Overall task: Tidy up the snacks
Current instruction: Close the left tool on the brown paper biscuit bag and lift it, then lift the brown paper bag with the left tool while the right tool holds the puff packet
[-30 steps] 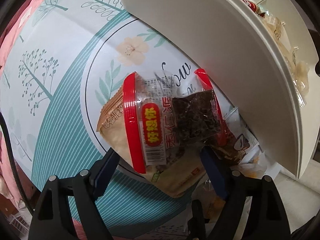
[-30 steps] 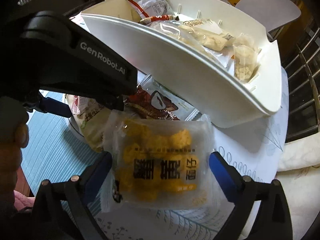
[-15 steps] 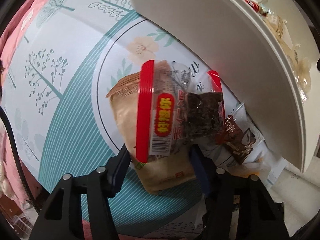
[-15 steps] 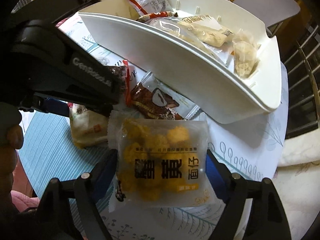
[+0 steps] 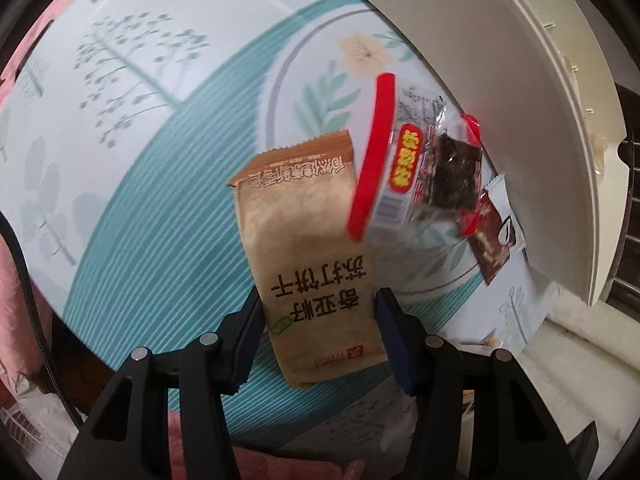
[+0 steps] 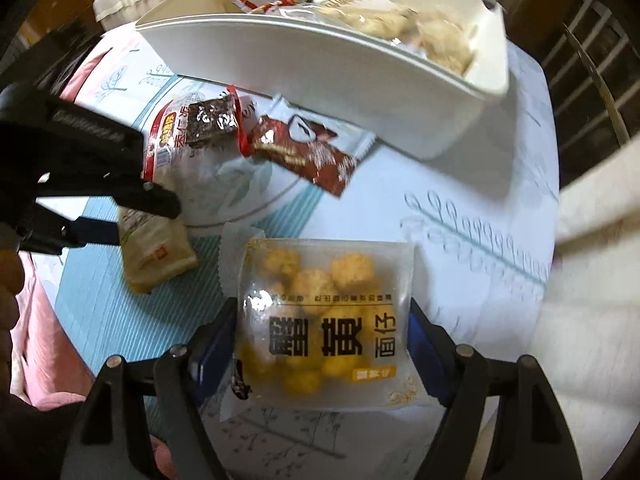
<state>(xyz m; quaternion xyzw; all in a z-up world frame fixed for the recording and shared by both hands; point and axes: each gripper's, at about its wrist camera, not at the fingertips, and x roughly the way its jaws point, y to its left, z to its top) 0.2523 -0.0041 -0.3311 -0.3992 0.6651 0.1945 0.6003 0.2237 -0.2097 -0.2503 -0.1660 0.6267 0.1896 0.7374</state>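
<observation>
Both hand-held grippers point down at the counter (image 5: 132, 184), which is covered by a cloth printed with teal stripes, trees and a flower. The left hand-held gripper (image 5: 318, 334) has just been closing its jaws, and its blue pads now sit against the two long sides of a brown cracker packet (image 5: 308, 264), pinching it near the packet's near end; the packet's serrated far end reaches toward the middle of the counter. Just right of that packet lies a clear packet with red end seals (image 5: 404, 168) holding a dark square snack, and right of it a dark red-brown wrapper (image 5: 490, 252) lies partly under the overhanging side of a white tray (image 5: 500, 92). The right hand-held gripper (image 6: 322, 338) has likewise just been closing, and its pads press on the left and right edges of a clear bag of yellow puffed balls (image 6: 320, 320), which lies in the near part of the counter, apart from the other packets. From the right wrist view the white tray (image 6: 320, 52) stands at the far side with several snack packets (image 6: 404, 20) lying inside it, blurred. A person's hand (image 6: 8, 280) shows at the left edge of that view, behind the left hand-held gripper (image 6: 120, 216).
</observation>
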